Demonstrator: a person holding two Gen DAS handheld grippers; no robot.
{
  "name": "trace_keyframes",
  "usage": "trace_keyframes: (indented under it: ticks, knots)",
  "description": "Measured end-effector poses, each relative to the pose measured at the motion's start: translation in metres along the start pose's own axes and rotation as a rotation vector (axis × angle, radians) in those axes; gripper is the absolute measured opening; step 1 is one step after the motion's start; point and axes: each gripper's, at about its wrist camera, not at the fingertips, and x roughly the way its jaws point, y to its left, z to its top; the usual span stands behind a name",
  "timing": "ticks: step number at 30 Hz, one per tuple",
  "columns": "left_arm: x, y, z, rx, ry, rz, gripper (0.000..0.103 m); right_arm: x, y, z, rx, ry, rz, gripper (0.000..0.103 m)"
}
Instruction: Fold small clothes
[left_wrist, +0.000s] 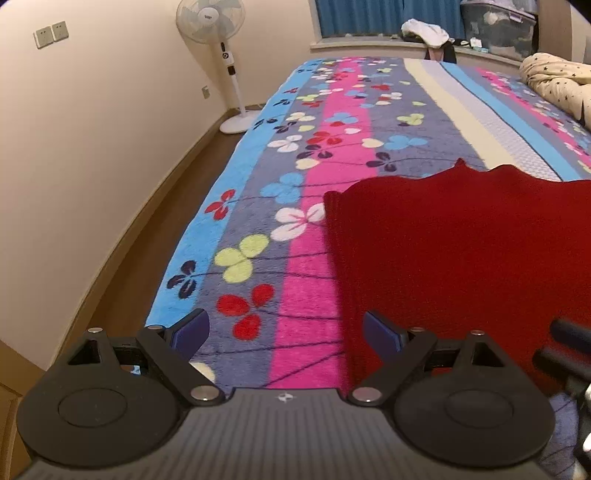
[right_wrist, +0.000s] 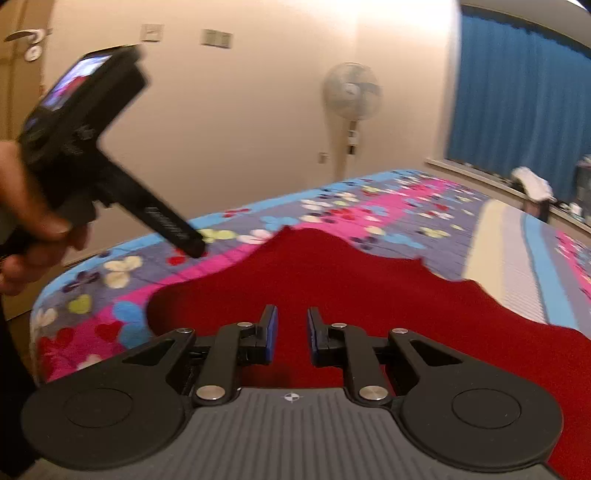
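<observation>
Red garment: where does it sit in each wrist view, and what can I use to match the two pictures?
Left wrist view: the red garment fills the lower right, spread on the flowered blanket.
Right wrist view: it fills the centre and lower right, beyond the right gripper.
Shared landmark: the white standing fan by the wall, top centre-left in the left view, upper centre in the right view.

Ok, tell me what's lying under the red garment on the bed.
The red garment lies spread on the flowered blanket, which shows around its left and far edges. Whatever lies beneath the cloth itself is covered and cannot be seen.
</observation>
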Motion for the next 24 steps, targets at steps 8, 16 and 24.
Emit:
trace_keyframes:
  ticks: [8, 16, 24]
  knots:
    - [0.013, 0.019, 0.008, -0.085, 0.025, 0.016, 0.093, 0.026, 0.037, -0.005, -0.113, 0.013, 0.163, 0.054]
    - [0.024, 0.016, 0.02, -0.131, 0.046, 0.0, 0.093, 0.046, 0.073, -0.015, -0.336, 0.051, 0.16, 0.056]
    - [0.029, 0.006, 0.024, -0.12, 0.057, -0.009, 0.093, 0.064, 0.086, -0.027, -0.433, 0.053, 0.115, 0.058]
